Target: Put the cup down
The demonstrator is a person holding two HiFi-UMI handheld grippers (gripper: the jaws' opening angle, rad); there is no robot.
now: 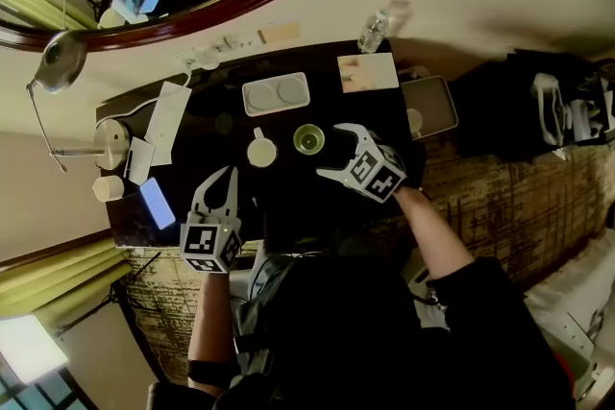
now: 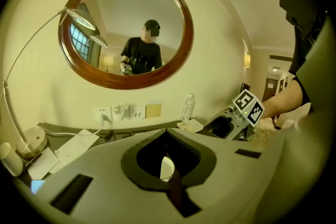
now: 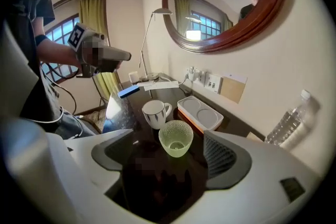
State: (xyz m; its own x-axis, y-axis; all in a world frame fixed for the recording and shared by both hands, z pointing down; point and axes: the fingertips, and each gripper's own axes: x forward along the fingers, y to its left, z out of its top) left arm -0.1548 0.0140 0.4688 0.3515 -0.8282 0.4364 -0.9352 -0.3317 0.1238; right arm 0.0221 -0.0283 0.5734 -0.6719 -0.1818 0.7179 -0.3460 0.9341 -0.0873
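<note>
Green cup stands on the table just ahead of the released right tool; left tool clenched.

The cup is a small pale-green glass one with a bumpy textured wall, standing upright on the dark table. In the head view it sits at 3 o'clock of the white mug, just beside it and not touching.
</note>
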